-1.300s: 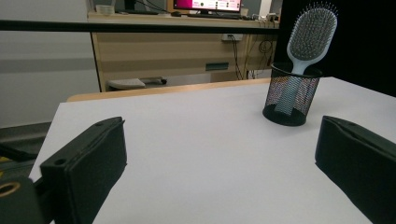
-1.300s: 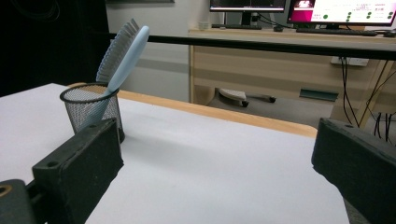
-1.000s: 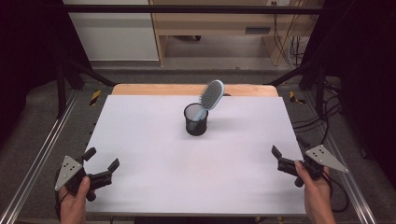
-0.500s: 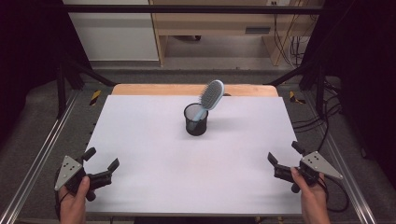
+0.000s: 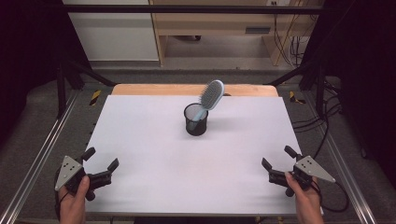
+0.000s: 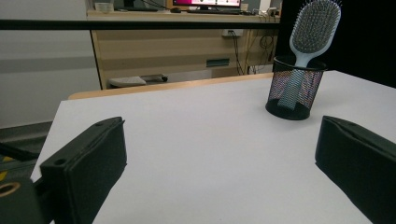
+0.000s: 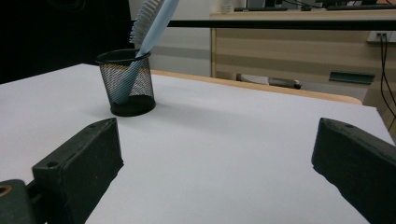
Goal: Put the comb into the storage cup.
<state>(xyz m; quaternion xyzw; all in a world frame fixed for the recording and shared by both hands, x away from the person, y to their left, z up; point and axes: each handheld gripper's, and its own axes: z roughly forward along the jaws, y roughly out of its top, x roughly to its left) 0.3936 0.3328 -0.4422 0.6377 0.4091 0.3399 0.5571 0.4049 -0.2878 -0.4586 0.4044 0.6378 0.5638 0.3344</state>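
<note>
White table (image 5: 154, 140), workshop clutter behind. Mesh cup (image 5: 195, 119) is stood mid-table; hairbrush (image 5: 209, 98) is propped handle-down in it, leaning on the rim. Left gripper (image 5: 100, 165) and right gripper (image 5: 276, 164) are held at the near corners, jaws spread, nothing gripped, likely waiting.
</note>
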